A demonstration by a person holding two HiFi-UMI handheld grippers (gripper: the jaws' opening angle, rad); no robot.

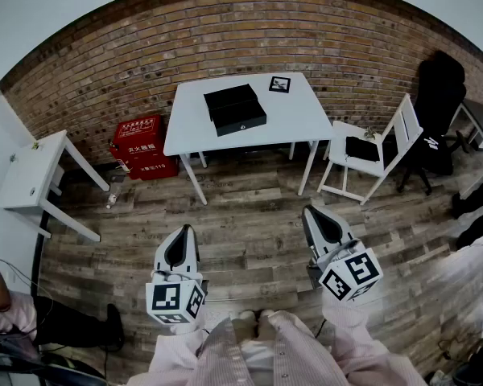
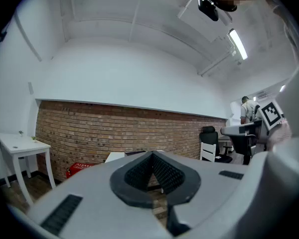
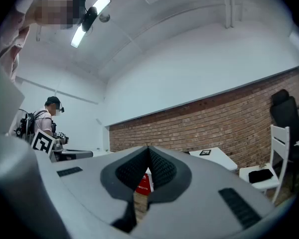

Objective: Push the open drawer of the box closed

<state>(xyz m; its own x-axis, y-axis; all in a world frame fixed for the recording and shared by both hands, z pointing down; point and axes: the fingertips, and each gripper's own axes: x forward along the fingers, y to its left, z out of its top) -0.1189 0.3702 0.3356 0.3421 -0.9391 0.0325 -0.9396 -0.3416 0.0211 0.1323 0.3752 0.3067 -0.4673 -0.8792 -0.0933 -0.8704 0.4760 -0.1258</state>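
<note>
A black box (image 1: 229,100) sits on a white table (image 1: 306,119) by the brick wall, and its drawer (image 1: 241,119) is pulled out toward me. Both grippers hang over the wooden floor, well short of the table and level. My left gripper (image 1: 185,230) is shut with nothing in it, its tips meeting in the left gripper view (image 2: 152,156). My right gripper (image 1: 310,211) is shut and empty too, its ribbed pads pressed together (image 3: 148,149). The box is hidden behind the jaws in both gripper views; only the table's edge (image 2: 114,157) (image 3: 219,158) shows.
A marker card (image 1: 280,84) lies at the table's back right. A red fire cabinet (image 1: 141,147) stands on the floor left of the table, a small white table (image 1: 28,175) further left. A white chair (image 1: 378,155) and a black office chair (image 1: 439,95) stand at the right.
</note>
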